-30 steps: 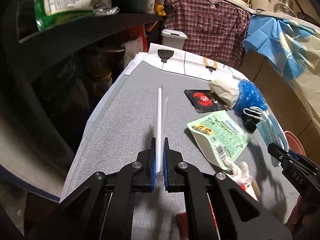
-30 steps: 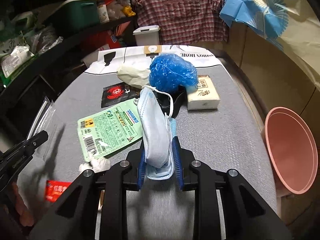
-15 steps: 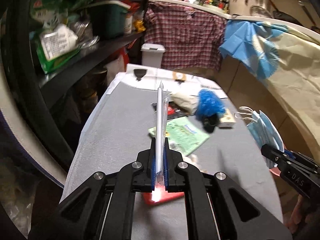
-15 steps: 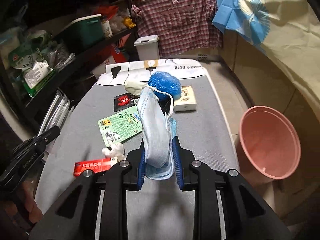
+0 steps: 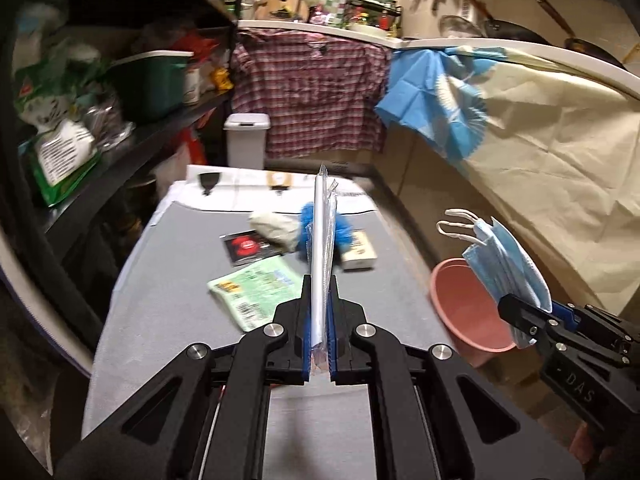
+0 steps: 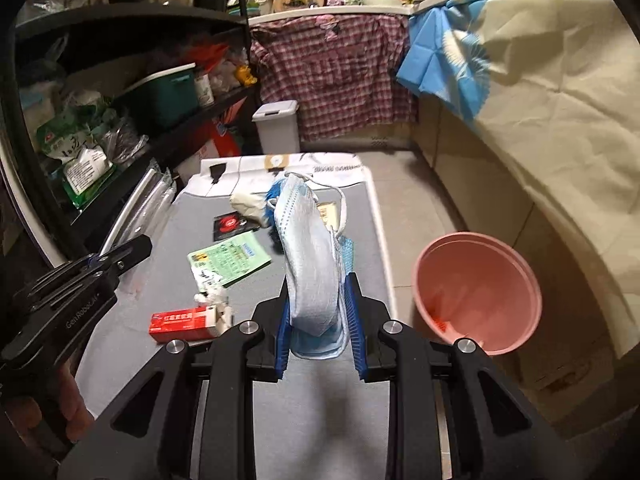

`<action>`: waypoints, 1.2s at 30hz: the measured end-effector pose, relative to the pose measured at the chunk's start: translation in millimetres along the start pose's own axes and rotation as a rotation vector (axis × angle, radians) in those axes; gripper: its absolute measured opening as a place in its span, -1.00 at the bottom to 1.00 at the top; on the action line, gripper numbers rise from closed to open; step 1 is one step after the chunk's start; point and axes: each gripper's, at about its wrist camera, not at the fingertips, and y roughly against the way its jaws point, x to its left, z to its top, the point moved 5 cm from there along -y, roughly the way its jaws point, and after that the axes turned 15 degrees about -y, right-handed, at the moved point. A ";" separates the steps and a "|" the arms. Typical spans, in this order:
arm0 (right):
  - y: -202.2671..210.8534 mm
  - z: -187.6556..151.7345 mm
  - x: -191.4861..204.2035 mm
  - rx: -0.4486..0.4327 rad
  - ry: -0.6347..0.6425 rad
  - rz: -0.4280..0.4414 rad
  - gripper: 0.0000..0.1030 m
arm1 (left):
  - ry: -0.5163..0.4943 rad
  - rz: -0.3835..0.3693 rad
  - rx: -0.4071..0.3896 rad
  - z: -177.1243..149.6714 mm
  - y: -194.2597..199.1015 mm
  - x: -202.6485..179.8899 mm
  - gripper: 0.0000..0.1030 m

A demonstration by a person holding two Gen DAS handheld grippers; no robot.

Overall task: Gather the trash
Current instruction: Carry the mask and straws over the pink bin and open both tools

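My left gripper (image 5: 319, 326) is shut on a clear plastic wrapper (image 5: 322, 240) with a white straw in it, held high above the grey table (image 5: 168, 320). My right gripper (image 6: 318, 322) is shut on a light blue face mask (image 6: 310, 256), also held high; the mask shows in the left wrist view (image 5: 506, 264) above the pink bin (image 5: 464, 304). The pink bin (image 6: 476, 292) stands on the floor right of the table. On the table lie a green packet (image 6: 228, 258), a red box (image 6: 182, 320), a crumpled tissue (image 6: 212, 300), a black-red sachet (image 6: 230, 226) and a blue crumpled bag (image 5: 344, 228).
A dark shelf (image 6: 120, 120) packed with bags and a green box runs along the left. A small white lidded bin (image 6: 278, 126) and a plaid shirt (image 6: 332, 80) are at the far end. A cream cloth (image 6: 552, 112) covers the right side.
Both grippers have risen and pulled back from the table with their loads. The right gripper with the mask has swung toward the pink bin.
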 end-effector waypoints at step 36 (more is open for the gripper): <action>-14.6 66.8 -200.2 -0.043 -0.177 -0.237 -0.51 | -0.205 -0.272 0.031 63.8 -104.7 -204.9 -0.89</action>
